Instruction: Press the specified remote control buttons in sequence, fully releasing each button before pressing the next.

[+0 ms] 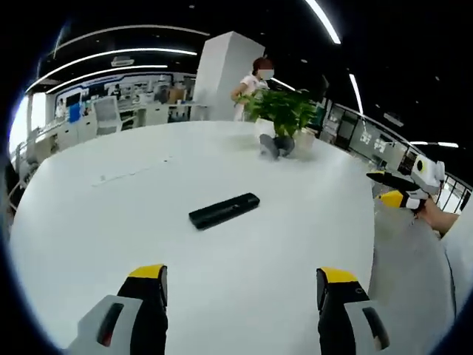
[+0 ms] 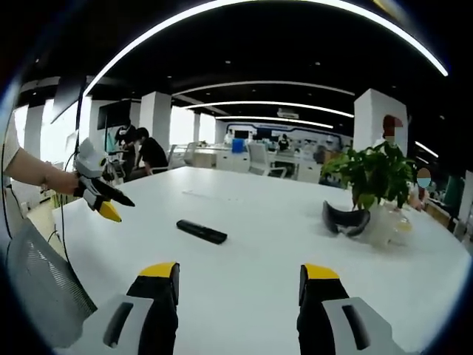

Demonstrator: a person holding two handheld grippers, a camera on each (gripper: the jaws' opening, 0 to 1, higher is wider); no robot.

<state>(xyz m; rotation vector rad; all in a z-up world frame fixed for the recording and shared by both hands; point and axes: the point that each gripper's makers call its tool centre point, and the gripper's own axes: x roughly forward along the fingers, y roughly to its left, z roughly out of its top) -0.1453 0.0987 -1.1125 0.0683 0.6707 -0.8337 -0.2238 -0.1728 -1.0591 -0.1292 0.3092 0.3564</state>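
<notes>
A: Item one, remote control (image 1: 224, 210) — location?
B: Lay flat on the white table (image 1: 111, 222), well ahead of both grippers, untouched.
A: Left gripper (image 1: 242, 285)?
B: Jaws stood wide apart, holding nothing.
A: Right gripper (image 2: 240, 282)?
B: Likewise spread, empty. Potted plant (image 2: 375, 177) stood beyond.

The remote (image 1: 224, 211) lies mid-table (image 1: 111, 222), the plant (image 1: 281, 111) well behind it.

White table (image 1: 111, 222), potted plant (image 2: 377, 174) (leafy), ceiling light strips (image 2: 259, 85)
</notes>
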